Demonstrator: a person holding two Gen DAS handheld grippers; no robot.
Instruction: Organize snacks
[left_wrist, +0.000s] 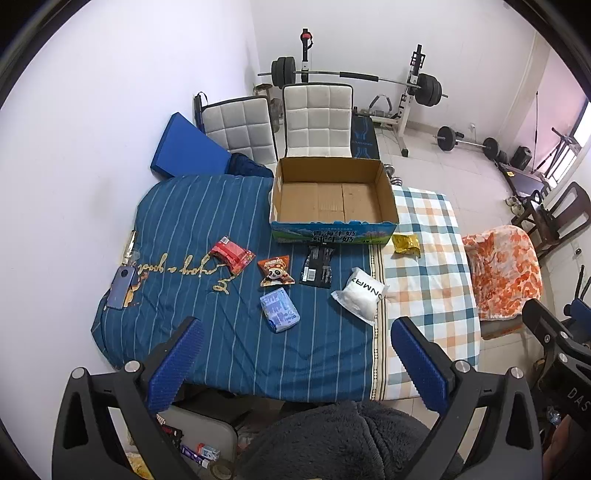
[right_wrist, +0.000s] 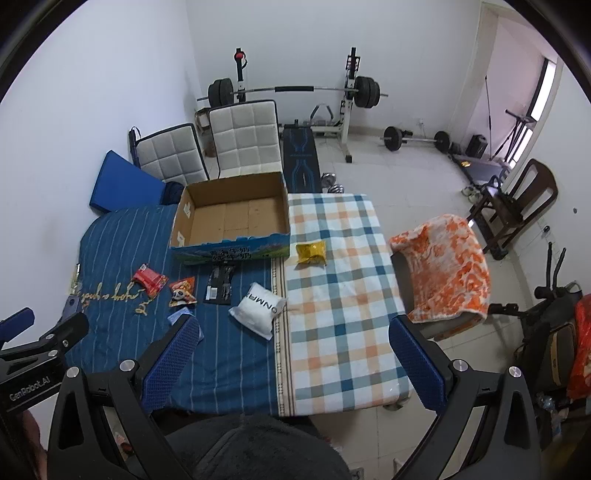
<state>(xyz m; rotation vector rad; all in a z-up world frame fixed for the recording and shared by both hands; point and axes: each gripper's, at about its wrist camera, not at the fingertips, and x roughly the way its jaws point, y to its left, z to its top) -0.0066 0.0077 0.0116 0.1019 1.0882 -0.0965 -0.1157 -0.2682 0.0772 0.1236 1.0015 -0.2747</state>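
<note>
Both hand-held grippers gape empty; blue packet (left_wrist: 279, 309) clear in left view, half-hidden in right.

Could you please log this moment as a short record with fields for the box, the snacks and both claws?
box: cardboard box, empty, open top
on striped cloth: red packet, panda packet, black packet, blue packet, white packet
on checked cloth: yellow packet
left claw: open, holding nothing
right claw: open, holding nothing
</note>
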